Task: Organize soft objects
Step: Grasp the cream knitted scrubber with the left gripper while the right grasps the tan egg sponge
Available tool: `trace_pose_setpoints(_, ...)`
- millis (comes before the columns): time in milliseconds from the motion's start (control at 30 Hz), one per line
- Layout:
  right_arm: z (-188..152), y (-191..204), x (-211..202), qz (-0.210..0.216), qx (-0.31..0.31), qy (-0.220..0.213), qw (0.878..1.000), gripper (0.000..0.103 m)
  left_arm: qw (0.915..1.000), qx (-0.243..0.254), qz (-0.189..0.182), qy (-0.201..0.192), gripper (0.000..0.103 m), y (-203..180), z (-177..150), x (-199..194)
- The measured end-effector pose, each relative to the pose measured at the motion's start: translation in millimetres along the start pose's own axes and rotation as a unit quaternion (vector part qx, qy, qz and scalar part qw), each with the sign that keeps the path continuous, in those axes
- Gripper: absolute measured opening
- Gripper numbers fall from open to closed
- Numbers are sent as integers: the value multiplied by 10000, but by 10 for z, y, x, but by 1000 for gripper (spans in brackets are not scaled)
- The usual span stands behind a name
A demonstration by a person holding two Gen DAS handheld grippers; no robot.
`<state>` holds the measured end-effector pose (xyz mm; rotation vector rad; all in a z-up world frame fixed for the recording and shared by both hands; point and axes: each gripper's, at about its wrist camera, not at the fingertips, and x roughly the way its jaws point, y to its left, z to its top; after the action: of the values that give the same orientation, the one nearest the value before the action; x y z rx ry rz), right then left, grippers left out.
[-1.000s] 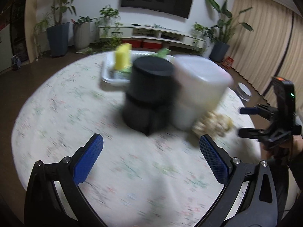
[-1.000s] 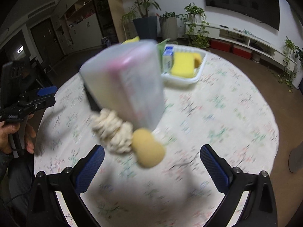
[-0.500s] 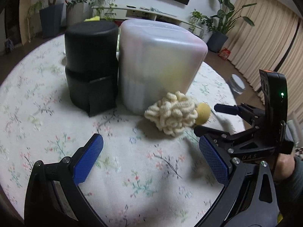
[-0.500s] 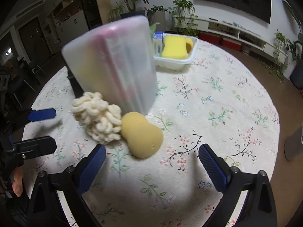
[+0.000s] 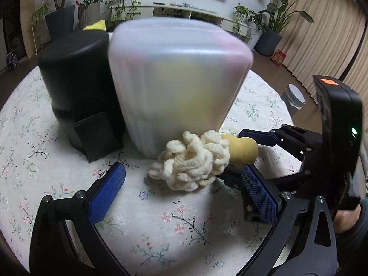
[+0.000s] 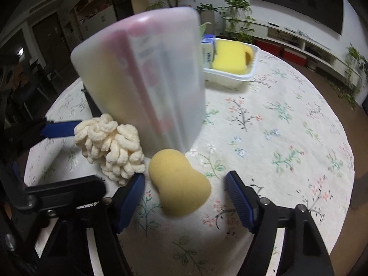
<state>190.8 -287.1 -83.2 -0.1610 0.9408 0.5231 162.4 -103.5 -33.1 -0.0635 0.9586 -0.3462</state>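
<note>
Both tools have closed in: the right tool [image 6: 185, 192], jaws closing, now straddles the yellow sponge [image 6: 178, 184]; the left tool [image 5: 184, 186], wide, brackets the chenille mitt [image 5: 191, 161], neither gripped yet.

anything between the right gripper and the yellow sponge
Nothing visible. The yellow sponge already lies between the right gripper's closing jaws, whose pads don't yet touch it. The cream scrubber sits just beside its left finger, outside the gap.

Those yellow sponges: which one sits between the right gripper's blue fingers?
The rounded, peanut-shaped tan sponge, lying on the tablecloth between the right gripper's closing jaws. The flat bright yellow sponge lies far off in the white tray.
</note>
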Motion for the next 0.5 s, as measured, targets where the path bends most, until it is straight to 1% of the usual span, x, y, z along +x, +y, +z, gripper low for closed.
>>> trace_pose_setpoints(133, 13, 45, 20, 9, -192, -10, 9998, 68, 9999, -65, 138, 46, 103, 6, 19, 58)
trace_pose_setpoints(300, -14, 47, 21, -11, -382, -84, 9992, 67, 9988, -87, 441, 216, 103, -6, 9, 189)
trace_pose_setpoints(367, -65, 70, 5, -59, -517, -137, 9986, 67, 9985, -152, 478, 228, 103, 6, -11, 222)
trace_pose_setpoints(500, -84, 38, -16, -11, -443, -178, 9989, 64, 9981, -204, 547, 187, 103, -13, -11, 238)
